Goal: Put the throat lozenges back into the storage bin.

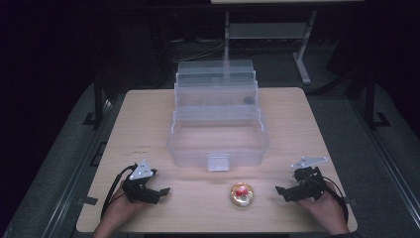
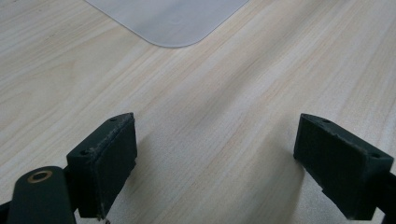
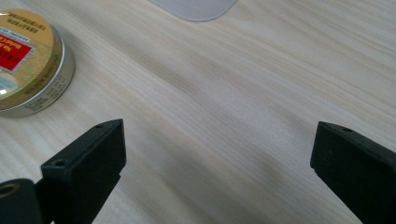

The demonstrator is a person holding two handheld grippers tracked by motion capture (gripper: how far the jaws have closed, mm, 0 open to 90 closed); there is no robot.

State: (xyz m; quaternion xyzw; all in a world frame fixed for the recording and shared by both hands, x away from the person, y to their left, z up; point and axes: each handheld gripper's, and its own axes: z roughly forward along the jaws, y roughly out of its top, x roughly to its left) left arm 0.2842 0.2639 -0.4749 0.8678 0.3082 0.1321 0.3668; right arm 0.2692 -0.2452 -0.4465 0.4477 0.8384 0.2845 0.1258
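High view: left gripper [image 1: 157,191] and right gripper [image 1: 283,192] resting low on the near edge of the wooden surface [image 1: 148,119], fingers of both released, nothing held. Round gold tin [image 1: 242,194] with red label between them, nearer the right gripper. Clear plastic tiered box [image 1: 218,144] behind, lid up, trays stepped back, main bin apparently empty.

Left gripper view: fingers [image 2: 105,161] spread wide over bare wood; box corner [image 2: 173,23] ahead.

Right gripper view: fingers [image 3: 88,161] spread wide, empty; tin [image 3: 28,60] off to the left, apart from them.

Likely start, pre-grasp. Next probably: right gripper swung to the tin, fingers straddling its low rim.
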